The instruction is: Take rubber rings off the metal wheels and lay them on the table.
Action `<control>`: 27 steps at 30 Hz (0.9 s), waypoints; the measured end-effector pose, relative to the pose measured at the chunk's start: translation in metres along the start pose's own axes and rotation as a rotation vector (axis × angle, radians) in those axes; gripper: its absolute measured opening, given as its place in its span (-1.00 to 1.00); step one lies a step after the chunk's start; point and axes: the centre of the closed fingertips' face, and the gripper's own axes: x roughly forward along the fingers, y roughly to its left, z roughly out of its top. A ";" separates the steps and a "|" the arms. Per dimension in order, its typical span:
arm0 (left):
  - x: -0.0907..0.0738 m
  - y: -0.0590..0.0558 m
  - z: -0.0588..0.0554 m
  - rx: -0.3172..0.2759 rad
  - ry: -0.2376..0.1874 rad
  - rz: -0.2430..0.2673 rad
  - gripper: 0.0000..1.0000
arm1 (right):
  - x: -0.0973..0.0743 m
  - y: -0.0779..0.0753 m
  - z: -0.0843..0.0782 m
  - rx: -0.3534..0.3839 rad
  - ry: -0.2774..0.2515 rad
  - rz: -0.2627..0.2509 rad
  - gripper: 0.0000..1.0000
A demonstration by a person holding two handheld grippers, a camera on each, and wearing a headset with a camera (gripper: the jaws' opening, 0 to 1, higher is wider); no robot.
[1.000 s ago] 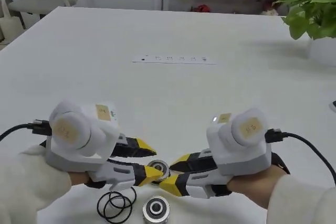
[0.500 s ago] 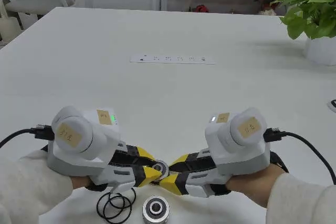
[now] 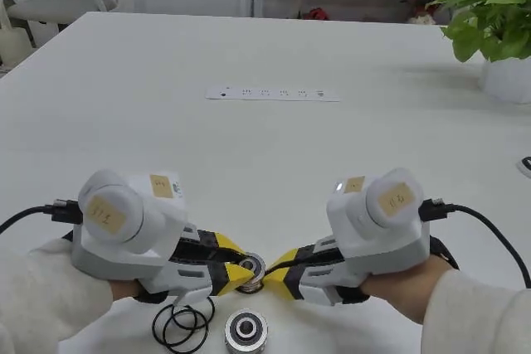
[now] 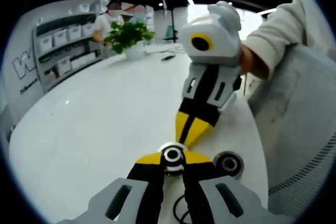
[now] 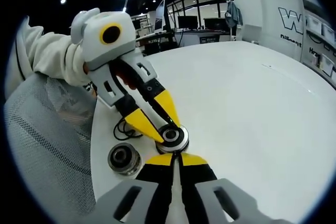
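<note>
At the near edge of the white bench (image 3: pixel 274 155), the left gripper (image 3: pixel 241 264) and the right gripper (image 3: pixel 274 275) are meeting tip to tip at a small metal wheel (image 5: pixel 175 136). In the left gripper view, the left gripper's yellow-tipped fingers (image 4: pixel 148 159) are standing only as far apart as the wheel is wide. They are pressing on its rim from both sides, so the wheel is sitting clamped between them. The right gripper's fingers (image 5: pixel 164 160) are lying almost together, with only a thin slit between them. Their tips are touching the side of the same wheel that faces them. Whether they are pinching a rubber ring there is too small to tell.

A second wheel (image 3: pixel 246 329) is lying flat on the bench just nearer than the grippers, free of both. A few loose black rubber rings (image 3: pixel 184 323) are lying overlapped on the bench just left of it, below the left gripper's body. Far across the bench a white power strip (image 3: pixel 274 94) is lying flat, and a potted plant (image 3: pixel 491 14) is standing at the far right.
</note>
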 end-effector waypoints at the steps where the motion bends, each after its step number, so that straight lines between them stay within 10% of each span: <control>1: 0.000 0.000 0.000 0.002 0.000 0.000 -0.72 | 0.000 -0.001 0.000 0.014 0.003 0.000 -1.00; 8: 0.000 0.000 0.000 0.008 -0.006 0.000 -0.72 | -0.001 -0.003 -0.002 0.207 0.012 0.001 -1.00; 27: 0.000 0.000 0.000 0.008 -0.014 0.007 -0.73 | -0.008 -0.008 0.001 0.439 -0.050 0.024 -1.00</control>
